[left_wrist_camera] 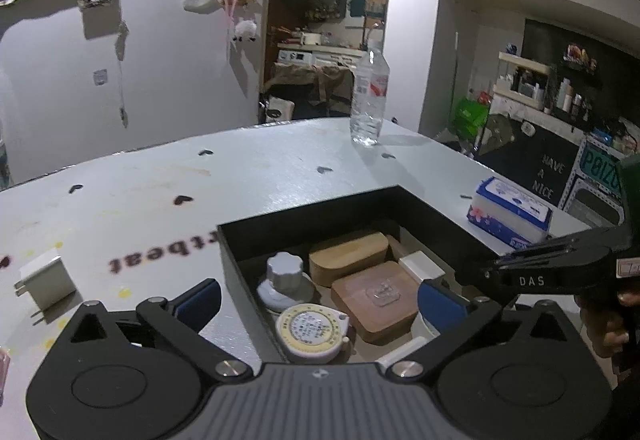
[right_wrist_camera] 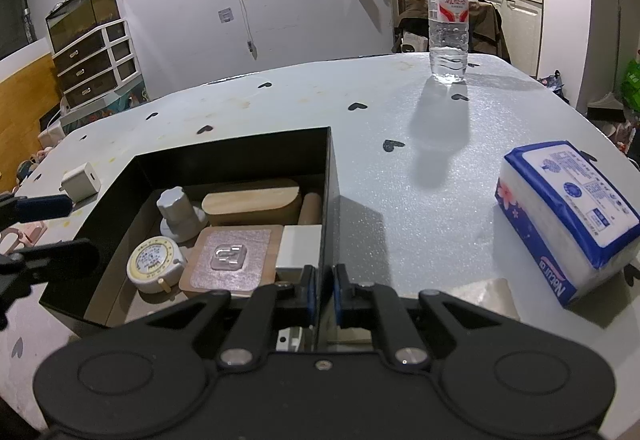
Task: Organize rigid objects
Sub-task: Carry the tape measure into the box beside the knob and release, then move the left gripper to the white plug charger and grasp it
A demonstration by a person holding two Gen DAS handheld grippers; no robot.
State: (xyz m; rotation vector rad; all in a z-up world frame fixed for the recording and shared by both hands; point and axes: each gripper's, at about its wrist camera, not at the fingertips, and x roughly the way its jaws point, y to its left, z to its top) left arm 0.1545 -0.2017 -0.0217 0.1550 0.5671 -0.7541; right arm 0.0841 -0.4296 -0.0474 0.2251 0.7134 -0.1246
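One black box sits open on the pale, speckled table, thin-walled and square-cornered, and it is well filled. Counting inside it: one round tape measure with a cream case and yellow dial at seven o'clock, one grey knob with a scalloped top at ten o'clock, and two wooden blocks. The far wooden block is light with rounded ends; the near one is square and carries a clear plastic hook on a glittery pad. One small white block sits against the box's right wall, and one wooden dowel lies behind it.

Outside the box, one white charger plug rests at nine o'clock, close to the box's left wall. One clear ribbed water bottle stands upright at one o'clock near the far edge, and one soft tissue pack in blue-and-white wrap lies at three o'clock. Small dark heart marks dot the tabletop.

The left gripper hangs over the near part of the box, fingers spread wide and gripping nothing, tape measure and square block showing between them. The right gripper has its fingers pinched together on the box's right wall at the near corner.
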